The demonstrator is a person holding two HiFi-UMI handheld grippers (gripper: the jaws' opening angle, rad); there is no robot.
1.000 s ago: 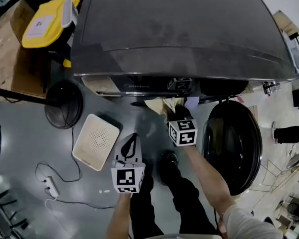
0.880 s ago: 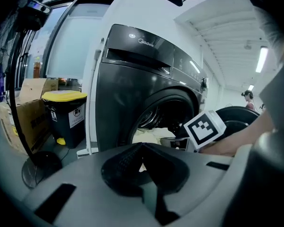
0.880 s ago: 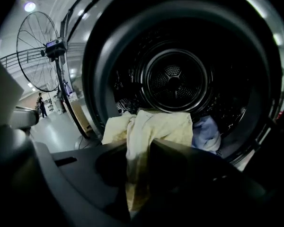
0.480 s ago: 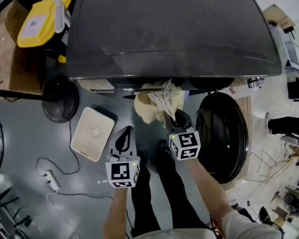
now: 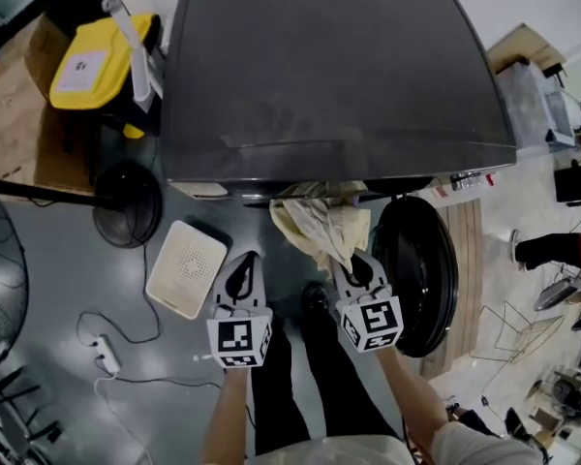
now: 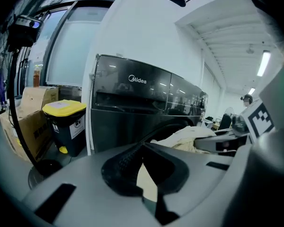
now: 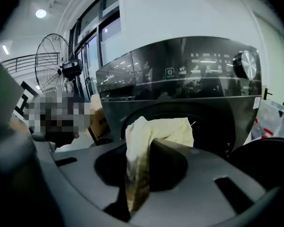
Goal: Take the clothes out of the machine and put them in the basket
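A cream cloth (image 5: 318, 223) hangs out of the dark washing machine (image 5: 329, 76), below its front edge. My right gripper (image 5: 349, 260) is shut on the cloth's lower end. In the right gripper view the cloth (image 7: 154, 129) runs from the drum opening down between the jaws of the right gripper (image 7: 138, 152). My left gripper (image 5: 247, 264) hovers to the left of the cloth, shut and holding nothing. In its own view the left gripper (image 6: 142, 146) faces the machine (image 6: 142, 103), with the cloth (image 6: 187, 136) to the right. The white basket (image 5: 186, 267) stands on the floor at the left.
The round machine door (image 5: 418, 269) stands open on the right. A yellow-lidded bin (image 5: 92, 61) and cardboard boxes sit at the back left. A black round fan base (image 5: 126, 203) and a power strip (image 5: 105, 358) with its cable lie on the floor at the left.
Both grippers have risen and drawn back from the machine. The right one has pulled more of the cream cloth out of the opening.
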